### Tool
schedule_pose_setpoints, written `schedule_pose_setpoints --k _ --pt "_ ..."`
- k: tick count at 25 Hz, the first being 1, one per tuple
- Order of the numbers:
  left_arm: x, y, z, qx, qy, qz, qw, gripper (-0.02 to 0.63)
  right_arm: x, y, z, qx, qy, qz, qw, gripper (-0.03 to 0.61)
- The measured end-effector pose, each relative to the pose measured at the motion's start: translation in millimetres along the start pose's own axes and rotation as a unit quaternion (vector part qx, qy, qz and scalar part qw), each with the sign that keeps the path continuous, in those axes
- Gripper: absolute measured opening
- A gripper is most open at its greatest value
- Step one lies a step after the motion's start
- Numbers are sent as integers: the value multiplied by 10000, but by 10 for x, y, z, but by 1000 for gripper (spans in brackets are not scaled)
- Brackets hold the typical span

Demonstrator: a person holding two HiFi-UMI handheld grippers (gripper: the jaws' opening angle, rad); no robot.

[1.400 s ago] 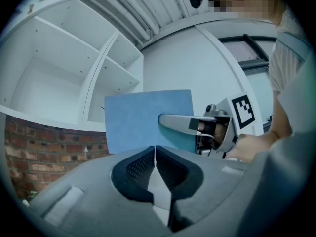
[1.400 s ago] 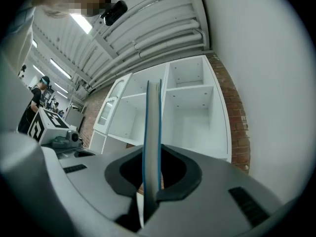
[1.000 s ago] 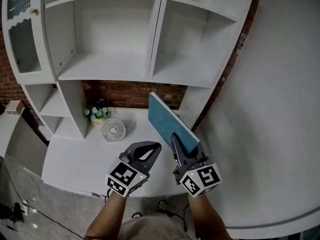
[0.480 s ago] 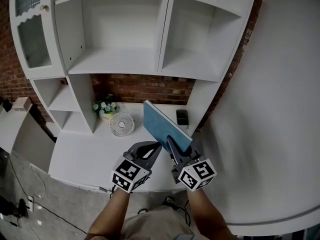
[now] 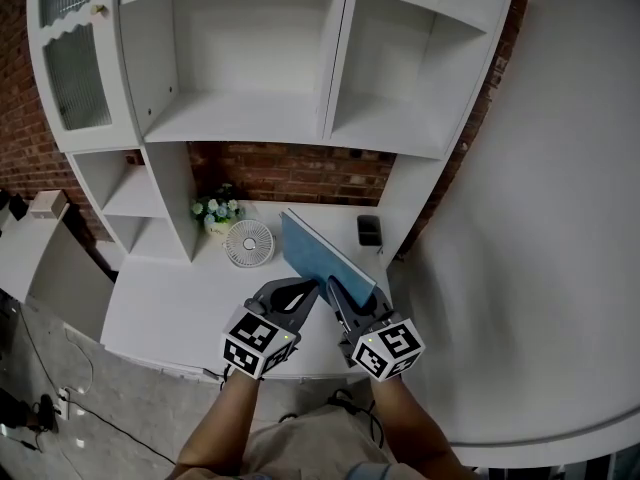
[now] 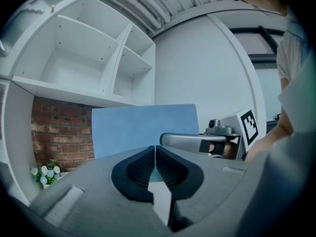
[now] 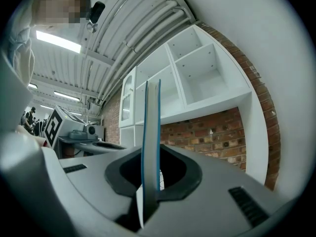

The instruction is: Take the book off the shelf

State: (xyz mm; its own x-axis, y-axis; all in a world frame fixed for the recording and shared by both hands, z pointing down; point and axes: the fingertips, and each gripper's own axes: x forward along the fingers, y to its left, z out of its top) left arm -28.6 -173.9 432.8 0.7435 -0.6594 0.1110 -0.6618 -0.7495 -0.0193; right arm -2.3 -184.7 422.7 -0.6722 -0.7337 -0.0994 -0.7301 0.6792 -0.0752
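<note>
from the head view i see my right tongs [image 5: 338, 296] clamped on the lower edge of the blue book [image 5: 322, 256]. the book stands tilted in the air above the white bench [image 5: 165, 303], out in front of the white shelf unit [image 5: 335, 68] and not in any of its compartments. my left tongs [image 5: 306, 289] sit just beside the book's lower corner; from here i cannot tell whether they touch it.

the right gripper view settles the grip: the book runs edge-on straight up between the two pads, pale pages between thin blue covers, with the jaws closed on it. the left gripper view gives the other face, a broad flat blue cover with the right tongs' grey body and marker cube [image 6: 248, 126] beside it. it also shows the left pads pressed together with nothing between them, the book lying beyond their tips.

only the head view takes in the whole bench: a small white fan [image 5: 249, 243] near the book, flowers [image 5: 217, 211] in a little pot just behind the fan, and a small dark object [image 5: 369, 230] against the brick wall [image 5: 290, 173] on the book's far side. the left gripper view catches the flowers at its lower left, but not the fan.
</note>
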Motion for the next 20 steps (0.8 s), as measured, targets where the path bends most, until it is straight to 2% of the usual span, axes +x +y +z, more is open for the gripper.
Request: schedule_pose_setpoints --k 20 --pt "-49 -6 43 44 -72 57 9999 11 -17 16 45 -91 -68 2 9999 52"
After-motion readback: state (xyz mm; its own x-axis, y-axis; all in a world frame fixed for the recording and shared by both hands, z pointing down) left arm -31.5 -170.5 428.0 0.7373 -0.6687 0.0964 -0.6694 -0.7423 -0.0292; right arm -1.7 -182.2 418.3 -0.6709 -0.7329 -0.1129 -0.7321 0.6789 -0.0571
